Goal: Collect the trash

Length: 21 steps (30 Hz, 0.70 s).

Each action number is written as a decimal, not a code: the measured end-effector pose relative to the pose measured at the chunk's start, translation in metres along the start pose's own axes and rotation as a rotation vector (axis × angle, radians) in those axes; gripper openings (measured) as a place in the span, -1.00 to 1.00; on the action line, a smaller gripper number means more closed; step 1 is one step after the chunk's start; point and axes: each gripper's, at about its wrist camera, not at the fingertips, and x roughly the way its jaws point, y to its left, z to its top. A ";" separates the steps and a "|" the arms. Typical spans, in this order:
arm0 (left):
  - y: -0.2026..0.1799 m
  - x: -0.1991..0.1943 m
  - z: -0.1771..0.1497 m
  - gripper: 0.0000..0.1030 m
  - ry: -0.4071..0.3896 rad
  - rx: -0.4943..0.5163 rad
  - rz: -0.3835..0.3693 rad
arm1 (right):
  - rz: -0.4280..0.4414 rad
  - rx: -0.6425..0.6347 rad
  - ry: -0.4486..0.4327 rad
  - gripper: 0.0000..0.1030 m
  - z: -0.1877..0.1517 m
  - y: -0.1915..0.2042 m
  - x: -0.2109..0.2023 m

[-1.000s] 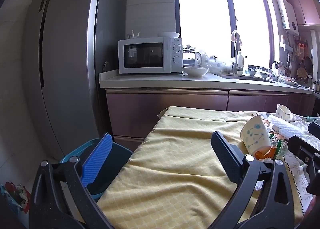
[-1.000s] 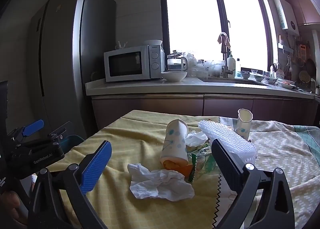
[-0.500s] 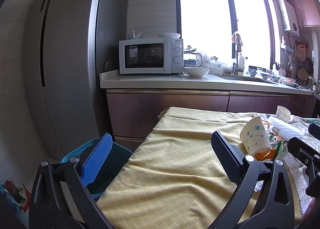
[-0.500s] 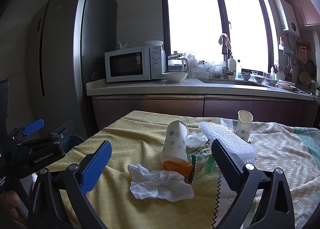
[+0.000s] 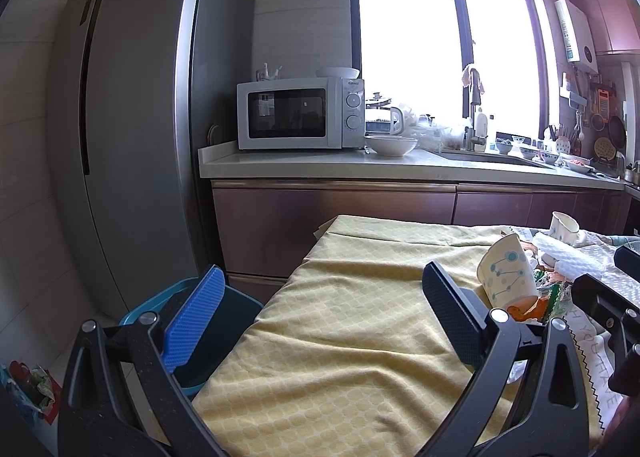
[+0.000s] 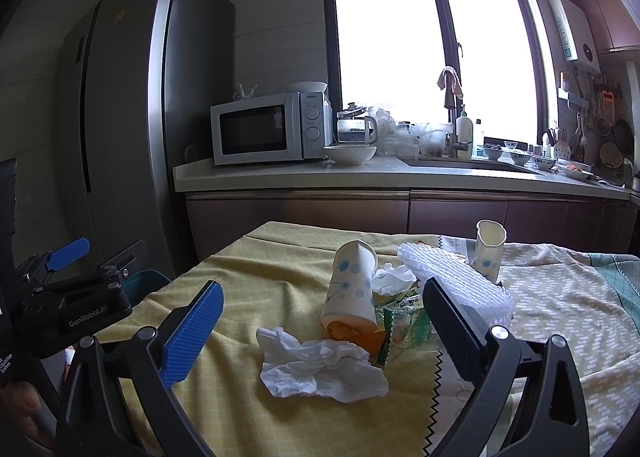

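1. Trash pile sits on the worktop point(image 6: 280, 269) under a yellow cloth point(image 5: 352, 337), toward its right half.
2. Crumpled white tissue point(image 6: 320, 369) lies nearest the right gripper point(image 6: 320, 321), between and just ahead of its fingers, not touched.
3. Dotted paper cup point(image 6: 352, 289) is tipped mouth-down, leaning over an orange scrap point(image 6: 360, 335); same cup seen at right in the left wrist view point(image 5: 506, 275).
4. Green wrapper point(image 6: 404, 315) lies just right of the cup; a second small tissue point(image 6: 392, 277) sits behind it.
5. White foam mesh sheet point(image 6: 456, 281) lies behind the wrapper, partly hidden by the right finger.
6. Second paper cup point(image 6: 489, 249) stands upright farther back, touching the mesh edge or just beside it, cannot tell.
7. Right gripper: jaws released, spread wide, empty, above the worktop.
8. Left gripper point(image 5: 320, 317): jaws released, spread wide, empty, over the worktop's left edge; also visible at the left in the right wrist view point(image 6: 80, 281).
9. Blue bin point(image 5: 224, 321) stands on the floor beside the worktop's left edge, below the left gripper's blue finger point(image 5: 196, 317).
10. Microwave point(image 5: 300, 113) and bowl point(image 5: 391, 145) are on the kitchen counter behind, fridge point(image 5: 132, 129) at left.
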 end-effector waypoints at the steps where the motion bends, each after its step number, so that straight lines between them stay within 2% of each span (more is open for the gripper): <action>1: 0.000 0.000 0.000 0.89 0.000 0.000 -0.001 | 0.000 0.000 0.000 0.88 0.000 0.000 0.000; 21: -0.003 0.002 0.000 0.89 0.000 0.000 -0.001 | 0.008 -0.001 -0.002 0.88 0.001 0.000 0.001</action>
